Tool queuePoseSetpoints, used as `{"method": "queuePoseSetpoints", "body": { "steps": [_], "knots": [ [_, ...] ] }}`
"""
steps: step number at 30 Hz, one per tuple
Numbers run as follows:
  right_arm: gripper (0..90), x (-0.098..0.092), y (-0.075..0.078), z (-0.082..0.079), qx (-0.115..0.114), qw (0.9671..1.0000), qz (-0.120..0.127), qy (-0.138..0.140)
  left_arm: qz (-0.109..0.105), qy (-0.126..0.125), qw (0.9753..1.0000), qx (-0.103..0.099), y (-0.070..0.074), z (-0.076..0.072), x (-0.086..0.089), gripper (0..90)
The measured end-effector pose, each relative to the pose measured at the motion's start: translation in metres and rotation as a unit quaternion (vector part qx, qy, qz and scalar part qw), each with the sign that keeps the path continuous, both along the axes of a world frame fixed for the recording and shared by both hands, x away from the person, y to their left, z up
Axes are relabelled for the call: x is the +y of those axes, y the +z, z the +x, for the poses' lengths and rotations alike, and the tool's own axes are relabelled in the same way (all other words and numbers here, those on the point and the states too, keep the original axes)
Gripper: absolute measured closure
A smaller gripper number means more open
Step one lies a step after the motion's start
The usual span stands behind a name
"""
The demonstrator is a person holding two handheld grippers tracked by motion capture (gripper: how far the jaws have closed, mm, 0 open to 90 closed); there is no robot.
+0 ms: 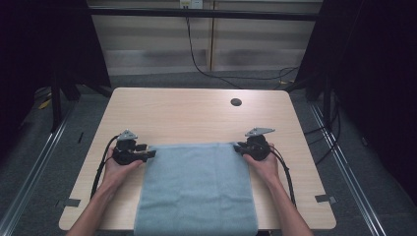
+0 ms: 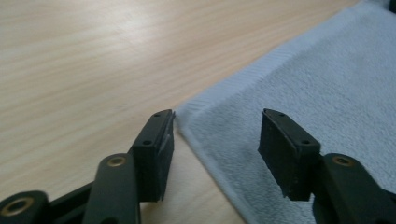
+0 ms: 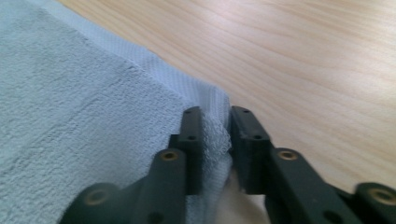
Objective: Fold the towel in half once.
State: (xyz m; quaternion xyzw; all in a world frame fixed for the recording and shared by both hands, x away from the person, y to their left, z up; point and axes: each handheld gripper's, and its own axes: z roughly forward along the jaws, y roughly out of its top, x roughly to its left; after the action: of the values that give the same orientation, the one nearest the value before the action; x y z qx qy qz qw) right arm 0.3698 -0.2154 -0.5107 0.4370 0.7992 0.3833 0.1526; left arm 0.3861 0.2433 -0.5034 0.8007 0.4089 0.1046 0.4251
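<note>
The pale wooden table [image 1: 196,113] lay bare beyond the blue towel [image 1: 196,191], which overhung the near edge. My left gripper [image 2: 215,140] stood open astride its far left corner; my right gripper [image 3: 215,140] pinched the far right corner.

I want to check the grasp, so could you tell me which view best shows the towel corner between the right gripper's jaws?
The right gripper view: the right gripper has its jaws pinched on the towel corner, close up. The high view shows it small at that corner; the left gripper view shows the opposite corner between open jaws.
</note>
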Motion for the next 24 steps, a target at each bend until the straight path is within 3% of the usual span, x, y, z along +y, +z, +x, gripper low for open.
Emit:
{"method": "queuePoseSetpoints", "body": {
  "steps": [4, 11, 16, 17, 20, 24],
  "knots": [
    [82.2, 0.0, 0.0, 0.0, 0.004, 1.0, 0.007, 0.001, -0.001, 0.012, 0.9999, 0.001, -0.004, 0.004, 0.005, 38.4],
    [82.5, 0.0, -0.001, -0.001, 0.003, 0.9999, 0.012, 0.002, 0.022, -0.024, 0.9994, -0.008, -0.006, 0.001, -0.007, 41.0],
    [82.3, 0.0, -0.001, -0.001, 0.004, 0.9999, 0.016, 0.001, 0.047, -0.056, 0.9971, -0.024, -0.006, 0.0, -0.019, 42.0],
    [82.3, 0.0, -0.002, -0.001, 0.004, 0.9998, 0.017, 0.001, 0.058, -0.062, 0.9958, -0.034, -0.006, -0.001, -0.022, 43.8],
    [82.3, 0.001, -0.002, -0.002, 0.004, 0.9998, 0.019, 0.001, 0.056, -0.075, 0.995, -0.034, -0.006, -0.005, -0.025, 56.3],
    [82.4, 0.001, -0.001, -0.003, 0.007, 0.9998, 0.021, 0.002, 0.039, -0.091, 0.9949, -0.019, -0.005, -0.007, -0.028, 81.8]
  ]
}}
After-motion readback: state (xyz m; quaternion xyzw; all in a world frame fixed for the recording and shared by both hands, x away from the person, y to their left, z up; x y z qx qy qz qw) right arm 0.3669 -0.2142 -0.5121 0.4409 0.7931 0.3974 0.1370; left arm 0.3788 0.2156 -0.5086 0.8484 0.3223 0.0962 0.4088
